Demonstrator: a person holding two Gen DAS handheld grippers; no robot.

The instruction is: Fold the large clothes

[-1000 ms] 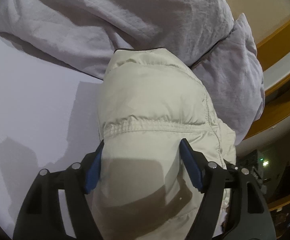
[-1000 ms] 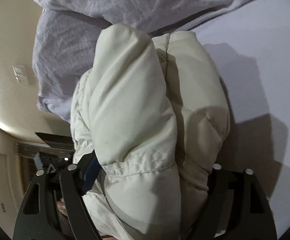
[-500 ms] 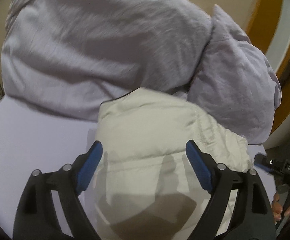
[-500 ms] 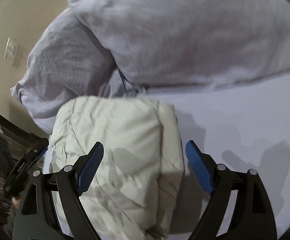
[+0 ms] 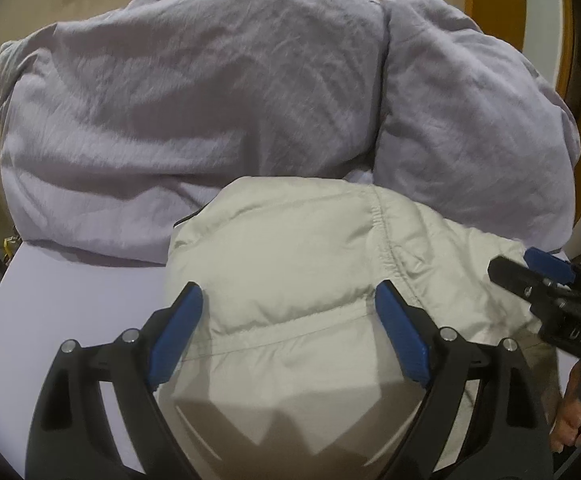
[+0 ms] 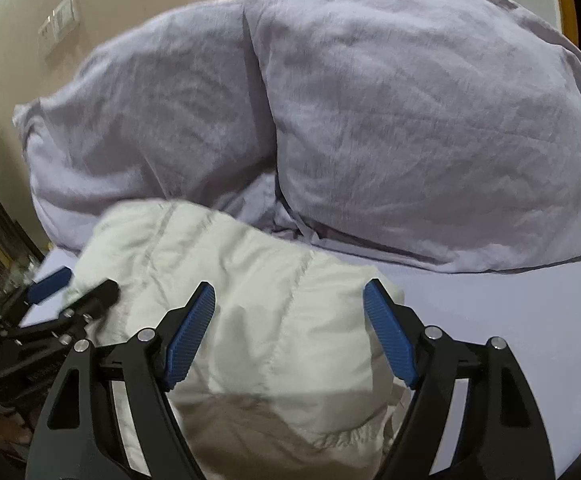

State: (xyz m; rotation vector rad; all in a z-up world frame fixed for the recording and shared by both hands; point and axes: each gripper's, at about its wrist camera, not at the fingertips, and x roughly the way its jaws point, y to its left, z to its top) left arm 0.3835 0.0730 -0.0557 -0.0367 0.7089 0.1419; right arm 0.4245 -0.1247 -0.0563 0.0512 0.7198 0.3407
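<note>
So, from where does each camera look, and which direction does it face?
Left wrist: on the left gripper, facing the folded cream jacket and pillows; the right gripper and a hand show.
Right wrist: on the right gripper, facing the same jacket; the left gripper shows.
Shared: jacket, pillows, bed sheet.

- Only readable mark: white letters on the black body of the right gripper, seen upside down at the left wrist view's right edge, roughly "UAS"; uncertain.
- Nothing else legible.
</note>
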